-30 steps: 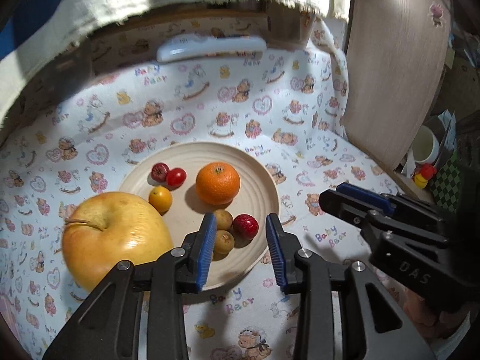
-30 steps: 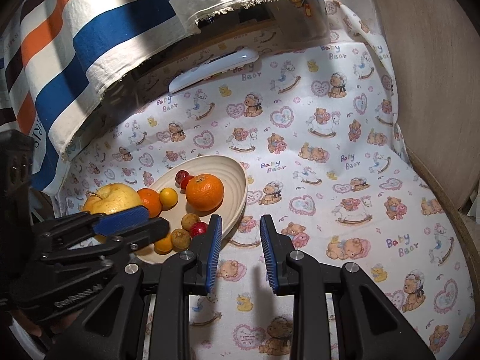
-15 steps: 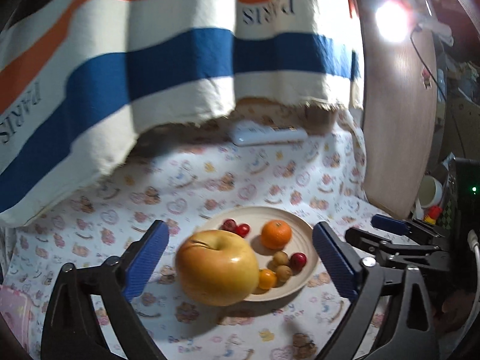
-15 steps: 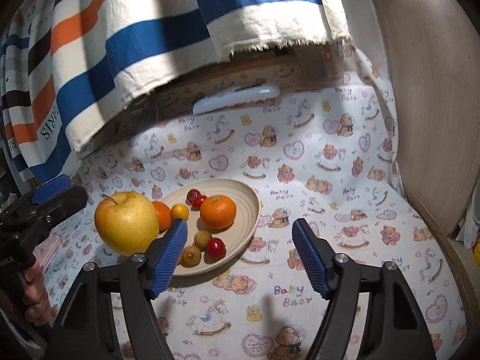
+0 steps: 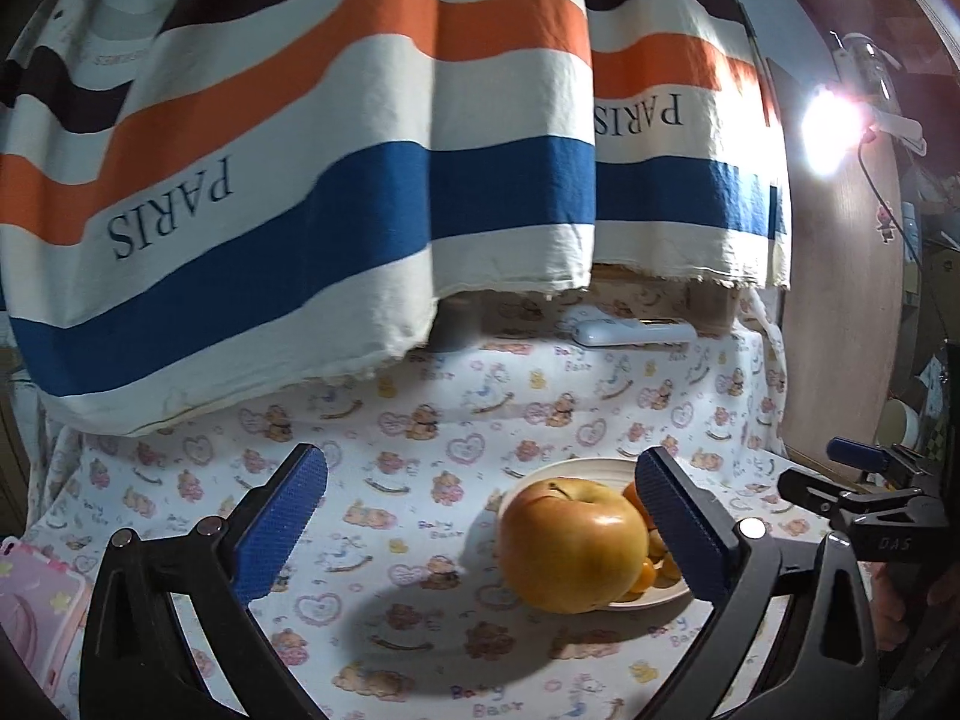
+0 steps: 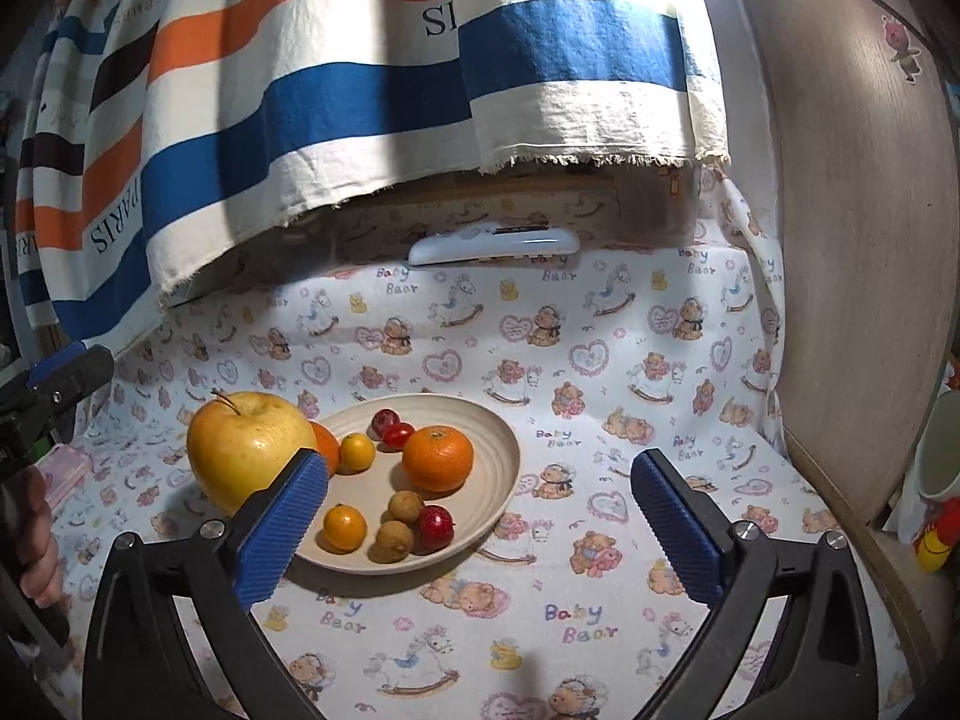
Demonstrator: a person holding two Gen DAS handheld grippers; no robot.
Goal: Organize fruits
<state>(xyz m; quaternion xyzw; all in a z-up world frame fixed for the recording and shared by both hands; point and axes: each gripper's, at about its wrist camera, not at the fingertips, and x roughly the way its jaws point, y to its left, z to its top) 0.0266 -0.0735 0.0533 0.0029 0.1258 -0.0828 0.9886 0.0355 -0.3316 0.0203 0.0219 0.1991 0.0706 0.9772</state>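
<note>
A cream plate (image 6: 489,483) on the bear-print cloth holds an orange (image 6: 437,458), small yellow, brown and red fruits, and a second orange (image 6: 324,445) at its left edge. A big yellow apple (image 6: 249,447) rests against the plate's left rim; in the left wrist view the apple (image 5: 570,543) hides most of the plate (image 5: 591,468). My left gripper (image 5: 486,531) is open and empty, held back from the apple. My right gripper (image 6: 480,525) is open and empty, in front of the plate. Each gripper shows at the edge of the other's view.
A striped PARIS towel (image 5: 360,150) hangs over the back of the table. A white remote (image 6: 495,245) lies under it. A wooden panel (image 6: 858,240) stands on the right, with a mug (image 6: 939,456) beyond it. A pink case (image 5: 36,594) lies at the left.
Both grippers have opened wide and pulled back and up from the plate. The left view has swung left, so the apple now sits right of centre.
</note>
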